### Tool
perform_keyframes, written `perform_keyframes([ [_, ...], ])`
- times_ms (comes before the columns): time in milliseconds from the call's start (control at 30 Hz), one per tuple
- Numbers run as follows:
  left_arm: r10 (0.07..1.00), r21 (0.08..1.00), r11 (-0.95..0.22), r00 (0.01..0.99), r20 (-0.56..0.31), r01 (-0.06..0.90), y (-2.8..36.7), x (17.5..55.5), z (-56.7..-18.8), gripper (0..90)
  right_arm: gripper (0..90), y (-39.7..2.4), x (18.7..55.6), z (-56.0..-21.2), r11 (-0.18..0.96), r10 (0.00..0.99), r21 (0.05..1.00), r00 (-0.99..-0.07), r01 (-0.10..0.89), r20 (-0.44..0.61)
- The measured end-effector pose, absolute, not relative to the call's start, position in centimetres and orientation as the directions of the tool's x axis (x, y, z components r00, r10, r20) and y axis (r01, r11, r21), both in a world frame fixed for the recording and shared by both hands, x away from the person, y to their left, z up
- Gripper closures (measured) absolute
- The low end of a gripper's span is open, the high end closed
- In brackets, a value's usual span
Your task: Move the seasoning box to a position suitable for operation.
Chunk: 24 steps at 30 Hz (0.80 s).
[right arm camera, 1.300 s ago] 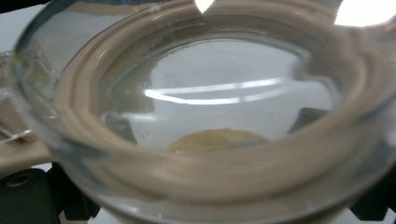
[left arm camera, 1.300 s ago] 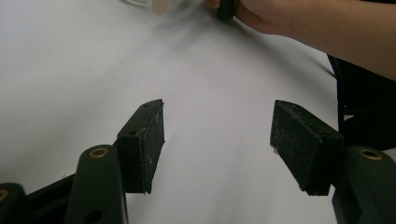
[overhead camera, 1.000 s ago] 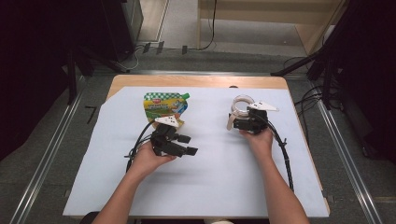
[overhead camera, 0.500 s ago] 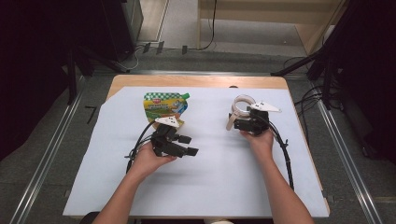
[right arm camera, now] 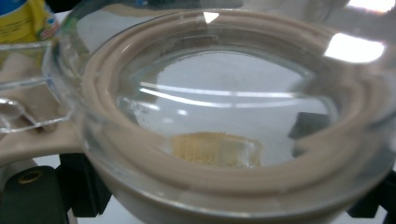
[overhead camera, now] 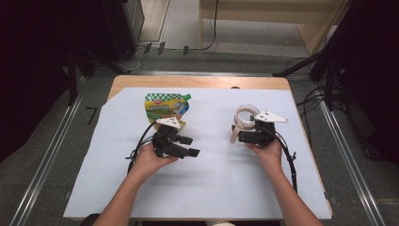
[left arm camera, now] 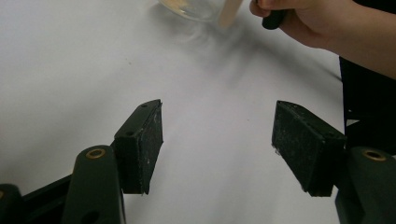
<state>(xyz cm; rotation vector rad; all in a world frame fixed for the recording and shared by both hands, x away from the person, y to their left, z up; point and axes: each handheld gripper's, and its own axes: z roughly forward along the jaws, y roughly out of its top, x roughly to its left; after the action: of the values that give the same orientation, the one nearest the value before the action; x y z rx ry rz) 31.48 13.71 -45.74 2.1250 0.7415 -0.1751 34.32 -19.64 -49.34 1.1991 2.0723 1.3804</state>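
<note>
A table (overhead camera: 197,82) covered by a white sheet (overhead camera: 211,188) is seen from above, with a person's forearms entering from the bottom edge.

Right of centre, the right gripper (overhead camera: 239,136) is closed on a clear round jar (overhead camera: 245,114) with a beige ring. Compared with a second ago, the jar and gripper sit slightly lower in the frame, nearer the person. The jar appears to be raised off the sheet, though the overhead view cannot confirm a gap. In the right gripper view the jar (right arm camera: 224,116) looms close between the black jaws, with something pale yellow inside it.

Left of centre, the left gripper (overhead camera: 189,146) has not moved. Its jaws stand apart with nothing between them, and bare sheet shows in the gap in the left gripper view (left arm camera: 219,144).

A green and yellow pouch (overhead camera: 167,108) lies flat in the upper left part of the sheet, just above the left gripper.

The shift suggests the jar has been picked up and is being carried, probably towards the middle, where the free gripper can help with it.
</note>
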Motion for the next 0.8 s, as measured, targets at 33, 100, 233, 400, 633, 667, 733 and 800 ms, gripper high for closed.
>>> perform_keyframes([
  [33, 0.447, 0.687, -0.456, 0.813, -0.372, 0.566, 13.7, 31.4, -45.7, 34.3, 11.9, -19.6, 34.0, -49.3, 0.157, 0.808, 0.882, -0.572, 0.444, 0.144],
  [100, 0.446, 0.693, -0.454, 0.816, -0.368, 0.560, 13.8, 31.4, -45.6, 34.4, 11.9, -19.4, 33.6, -49.0, 0.159, 0.801, 0.879, -0.579, 0.450, 0.152],
  [233, 0.447, 0.697, -0.454, 0.818, -0.361, 0.555, 13.8, 31.4, -45.6, 34.5, 11.9, -19.0, 32.7, -48.6, 0.161, 0.780, 0.884, -0.606, 0.440, 0.159],
  [400, 0.475, 0.693, -0.451, 0.808, -0.347, 0.563, 13.9, 31.4, -45.5, 35.7, 12.0, -18.1, 31.1, -48.4, 0.202, 0.749, 0.888, -0.650, 0.413, 0.132],
  [633, 0.487, 0.686, -0.455, 0.804, -0.341, 0.568, 14.0, 31.6, -45.7, 38.3, 12.0, -17.1, 29.0, -49.1, 0.213, 0.706, 0.892, -0.694, 0.400, 0.143],
  [667, 0.488, 0.686, -0.456, 0.804, -0.339, 0.566, 14.0, 31.6, -45.7, 38.4, 12.0, -16.9, 28.9, -49.3, 0.223, 0.701, 0.892, -0.701, 0.393, 0.134],
  [733, 0.484, 0.686, -0.463, 0.808, -0.335, 0.561, 13.9, 31.6, -45.6, 38.7, 12.0, -16.5, 28.6, -49.6, 0.230, 0.697, 0.888, -0.705, 0.398, 0.135],
  [800, 0.486, 0.688, -0.465, 0.810, -0.327, 0.557, 13.8, 31.4, -45.5, 38.7, 12.0, -16.0, 28.5, -49.9, 0.221, 0.689, 0.887, -0.709, 0.405, 0.151],
])
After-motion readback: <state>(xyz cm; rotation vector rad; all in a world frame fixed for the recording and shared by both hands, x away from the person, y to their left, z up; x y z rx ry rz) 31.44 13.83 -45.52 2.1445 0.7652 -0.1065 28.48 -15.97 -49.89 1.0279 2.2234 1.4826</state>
